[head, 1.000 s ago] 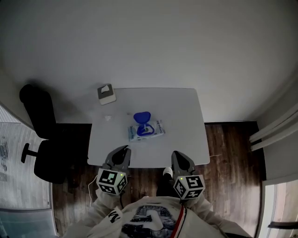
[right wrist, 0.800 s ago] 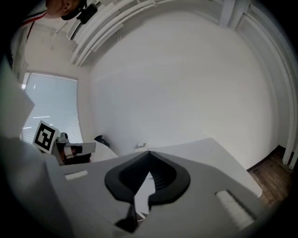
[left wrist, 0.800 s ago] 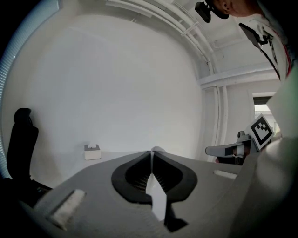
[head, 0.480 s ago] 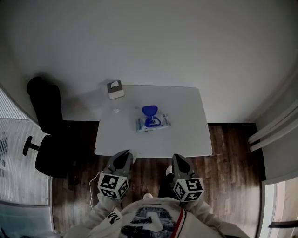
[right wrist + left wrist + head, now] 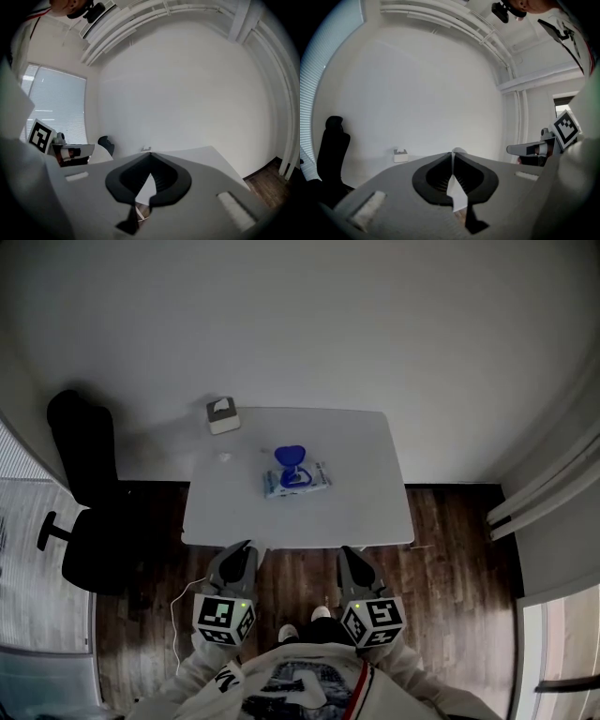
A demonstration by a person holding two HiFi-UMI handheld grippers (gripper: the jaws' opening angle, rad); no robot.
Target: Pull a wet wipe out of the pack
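Observation:
The wet wipe pack (image 5: 296,482) lies flat near the middle of the white table (image 5: 375,512), with its blue lid (image 5: 289,457) flipped open toward the far side. Both grippers hang close to the person's body, short of the table's front edge and well apart from the pack. My left gripper (image 5: 242,549) is shut with nothing in it; in the left gripper view its jaws meet at the tip (image 5: 452,153). My right gripper (image 5: 349,554) is also shut and empty, with its jaws closed to a point (image 5: 150,153). The pack is hidden in both gripper views.
A small tissue box (image 5: 222,414) stands at the table's back left corner, also seen as the tissue box (image 5: 400,155). A tiny white scrap (image 5: 224,457) lies near it. A black office chair (image 5: 84,493) stands left of the table. Dark wood floor surrounds the table; a white wall is behind.
Both grippers, whose tips overlapped the table's front edge a second ago, now sit just short of it. The table and pack appear farther up the head view. Jaws stayed shut.

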